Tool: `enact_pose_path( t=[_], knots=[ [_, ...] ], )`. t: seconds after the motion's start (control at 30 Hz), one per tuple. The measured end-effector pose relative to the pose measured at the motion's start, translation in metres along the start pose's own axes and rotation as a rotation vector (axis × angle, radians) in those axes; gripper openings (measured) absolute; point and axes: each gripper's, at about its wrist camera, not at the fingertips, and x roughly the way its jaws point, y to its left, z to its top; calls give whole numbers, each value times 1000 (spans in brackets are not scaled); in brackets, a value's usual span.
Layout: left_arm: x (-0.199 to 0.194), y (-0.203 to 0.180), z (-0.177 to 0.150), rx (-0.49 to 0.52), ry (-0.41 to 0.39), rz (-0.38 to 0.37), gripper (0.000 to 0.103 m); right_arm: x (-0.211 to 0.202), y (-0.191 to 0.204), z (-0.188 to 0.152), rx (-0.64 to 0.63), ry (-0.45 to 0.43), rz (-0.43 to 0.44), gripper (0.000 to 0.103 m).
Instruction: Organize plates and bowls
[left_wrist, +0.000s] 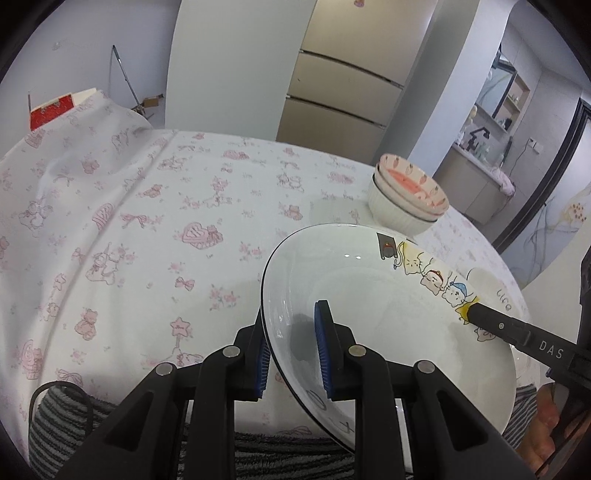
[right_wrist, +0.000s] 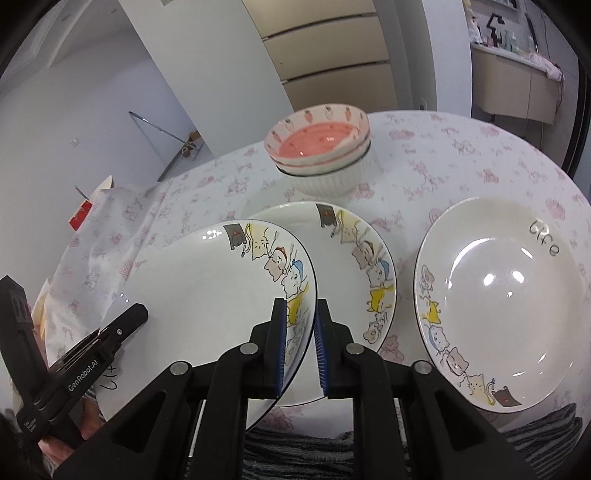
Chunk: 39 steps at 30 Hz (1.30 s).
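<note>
We hold one cartoon-cat plate (right_wrist: 207, 295) in the air between both grippers, above a table draped in a white cloth with pink prints (left_wrist: 147, 221). Furthest left on that cloth, at the far edge, sits a red and white box (left_wrist: 51, 110), well apart from everything else. Our left gripper (left_wrist: 291, 343) pinches the plate's left rim, one blue pad under the rim and the other pressed on the inner face, and in the right wrist view its black fingers (right_wrist: 122, 325) reach onto that same edge. The plate tilts, its right side higher in the left wrist view. Our right gripper (right_wrist: 299, 339) is clamped on the opposite rim, just over the yellow cat, its pads nearly together with only the thin rim between them. Directly below and slightly right of the held plate lies a second cat plate (right_wrist: 354, 266), flat on the cloth and partly covered by the one we carry. Behind it, toward the far side of the table, stands a stack of bowls (right_wrist: 321, 155): pink carrot-patterned ones nested in a white ribbed one. Furthest right rests a third plate (right_wrist: 502, 295), lying flat, apart from the second plate
</note>
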Motion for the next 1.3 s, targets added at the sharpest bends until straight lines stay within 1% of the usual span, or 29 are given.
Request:
enact_pose_path(
  t=[0.07,0.13,0.37,0.43,0.53,0.63,0.77,1.0,1.17,1.3],
  knots=[
    [6,0,0,-4,23,-10,23,2,-1,-1,-6,8,-14,16],
    [9,-3,2,0,36,-6,23,4,-2,-2,-7,15,-32,16],
    [20,-25,7,81,75,25,23,9,-16,-3,25,24,-74,16],
    [25,-31,7,100,82,27,23,11,-22,-5,41,26,-82,19],
    [34,-37,5,111,99,21,23,13,-29,-6,54,22,-109,19],
    [42,-39,3,132,89,35,23,17,-33,-7,65,27,-116,19],
    [45,-38,2,157,58,57,25,16,-27,-9,36,6,-136,19],
    [48,-33,0,155,44,49,25,19,-13,-16,-42,-45,-224,19],
    [48,-34,-3,166,33,74,25,23,-17,-16,-32,-74,-203,19],
    [48,-34,-3,167,29,75,25,23,-12,-19,-63,-91,-229,19]
  ],
)
